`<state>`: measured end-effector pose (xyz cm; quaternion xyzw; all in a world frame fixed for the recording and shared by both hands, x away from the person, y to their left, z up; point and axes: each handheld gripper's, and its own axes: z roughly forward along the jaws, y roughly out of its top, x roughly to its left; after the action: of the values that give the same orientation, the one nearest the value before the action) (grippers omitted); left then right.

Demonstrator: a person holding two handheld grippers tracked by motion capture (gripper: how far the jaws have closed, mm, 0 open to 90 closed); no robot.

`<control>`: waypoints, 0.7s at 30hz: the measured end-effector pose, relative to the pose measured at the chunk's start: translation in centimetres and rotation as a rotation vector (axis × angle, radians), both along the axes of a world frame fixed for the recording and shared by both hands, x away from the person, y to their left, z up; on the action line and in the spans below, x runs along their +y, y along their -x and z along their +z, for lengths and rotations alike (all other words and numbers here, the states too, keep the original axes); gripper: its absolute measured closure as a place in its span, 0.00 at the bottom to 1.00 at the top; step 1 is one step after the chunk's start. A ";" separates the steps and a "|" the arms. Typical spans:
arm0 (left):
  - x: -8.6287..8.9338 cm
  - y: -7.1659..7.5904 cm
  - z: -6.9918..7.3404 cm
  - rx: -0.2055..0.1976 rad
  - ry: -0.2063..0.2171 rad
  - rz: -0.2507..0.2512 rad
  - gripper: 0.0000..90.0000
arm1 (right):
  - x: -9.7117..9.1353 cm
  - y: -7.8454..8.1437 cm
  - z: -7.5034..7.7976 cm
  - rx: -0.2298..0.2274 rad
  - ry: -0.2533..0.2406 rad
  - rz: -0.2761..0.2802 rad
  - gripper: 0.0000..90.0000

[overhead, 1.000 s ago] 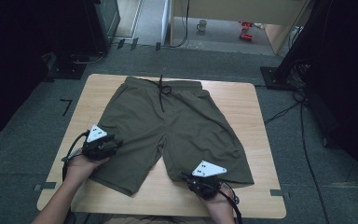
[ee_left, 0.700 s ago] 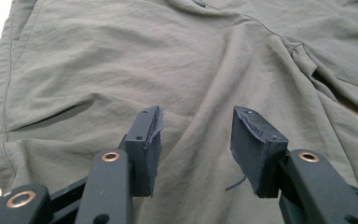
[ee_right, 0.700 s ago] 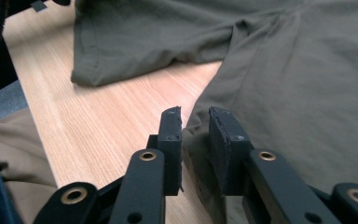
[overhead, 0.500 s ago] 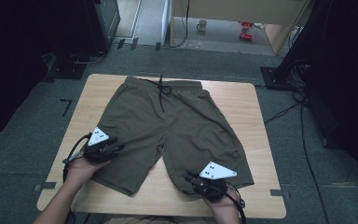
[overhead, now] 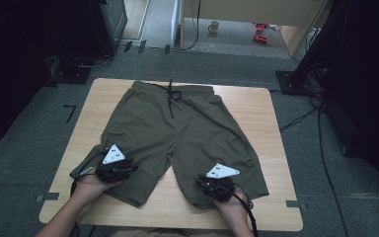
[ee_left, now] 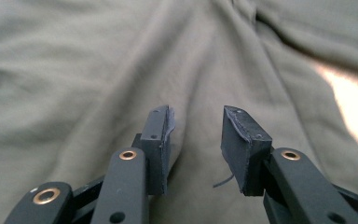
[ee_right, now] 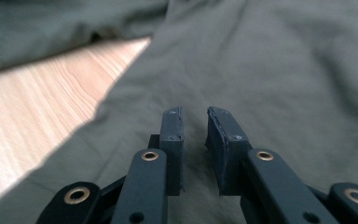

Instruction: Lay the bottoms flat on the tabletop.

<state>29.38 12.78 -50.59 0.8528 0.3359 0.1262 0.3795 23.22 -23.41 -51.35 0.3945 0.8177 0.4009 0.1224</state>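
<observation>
A pair of olive green shorts (overhead: 187, 128) lies flat on the wooden table (overhead: 266, 118), waistband and drawstring (overhead: 171, 96) at the far side. My left gripper (overhead: 122, 167) rests low on the shorts' left leg near its hem. In the left gripper view the left gripper (ee_left: 196, 126) has its jaws apart over the cloth (ee_left: 98, 70), with nothing held between them. My right gripper (overhead: 213, 181) sits on the right leg near its hem. In the right gripper view the right gripper (ee_right: 195, 123) shows a narrow gap between its jaws, just above the fabric (ee_right: 284, 70).
Bare wood (ee_right: 42, 102) shows between the two legs in the right gripper view and along the table's front edge (overhead: 177, 222). Dark stands and cables (overhead: 321, 113) surround the table on the grey floor. A person's forearms come in from the bottom.
Both grippers have slid toward the person, down the legs toward the hems. The shorts have stayed flat in the same place.
</observation>
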 end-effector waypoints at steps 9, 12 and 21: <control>-0.8 1.5 -0.4 0.026 -0.015 -0.037 0.72 | 0.5 0.5 -0.7 -0.004 -0.007 0.009 0.82; -1.6 2.6 -0.3 0.032 -0.029 -0.074 0.70 | 1.2 1.1 -0.7 0.001 -0.012 0.031 0.82; -3.2 4.3 -0.4 0.043 -0.012 -0.144 0.69 | 3.0 2.0 -0.9 -0.029 -0.009 0.072 0.82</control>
<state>25.05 9.54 -50.95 0.8794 0.2812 0.0822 0.3753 21.22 -20.41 -52.23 0.3596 0.8277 0.4142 0.1182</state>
